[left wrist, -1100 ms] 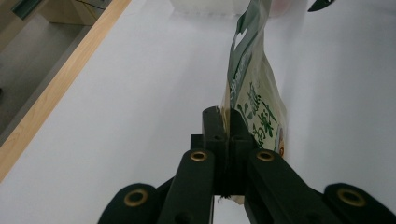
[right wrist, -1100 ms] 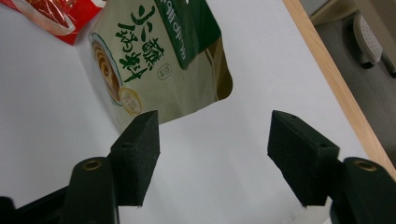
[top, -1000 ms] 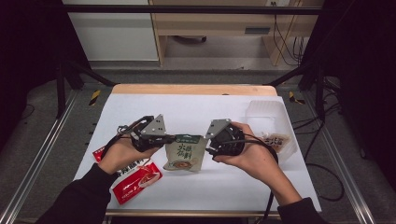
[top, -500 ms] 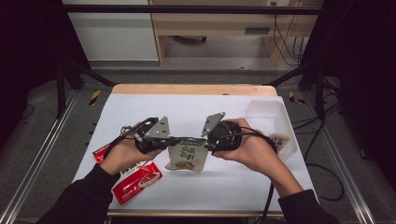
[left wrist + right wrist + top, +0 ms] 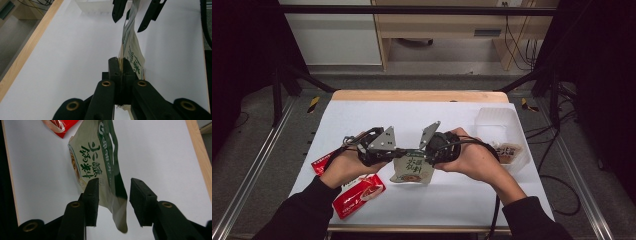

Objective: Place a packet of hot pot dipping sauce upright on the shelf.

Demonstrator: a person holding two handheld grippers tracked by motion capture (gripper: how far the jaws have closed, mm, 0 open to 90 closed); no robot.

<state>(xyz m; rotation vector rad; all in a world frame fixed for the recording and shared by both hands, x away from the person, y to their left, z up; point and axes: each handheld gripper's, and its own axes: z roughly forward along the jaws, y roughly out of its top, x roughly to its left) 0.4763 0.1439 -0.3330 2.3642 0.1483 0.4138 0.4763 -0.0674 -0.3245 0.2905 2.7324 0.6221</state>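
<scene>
A beige soup-base packet (image 5: 412, 169) with green print hangs by its top edge over the white table (image 5: 452, 120). My left gripper (image 5: 399, 151) is shut on one end of that edge; in the left gripper view the jaws (image 5: 120, 66) pinch the packet (image 5: 133, 57). My right gripper (image 5: 424, 151) faces it from the right. Its jaws (image 5: 114, 183) straddle the packet (image 5: 95, 162) and have just been closing, but a gap still shows on one side. The right gripper (image 5: 127, 25) also appears far off in the left gripper view.
A red packet (image 5: 359, 192) lies under my left forearm, and another red one (image 5: 319, 162) lies at the table's left edge. A clear plastic tub (image 5: 497, 120) at the right holds a further packet (image 5: 507, 150). The table's wooden rim (image 5: 417, 96) runs along the far side.
The right gripper has edged left, closer to the left gripper, over the packet's top edge. The left hand and the packet have stayed where they were.
</scene>
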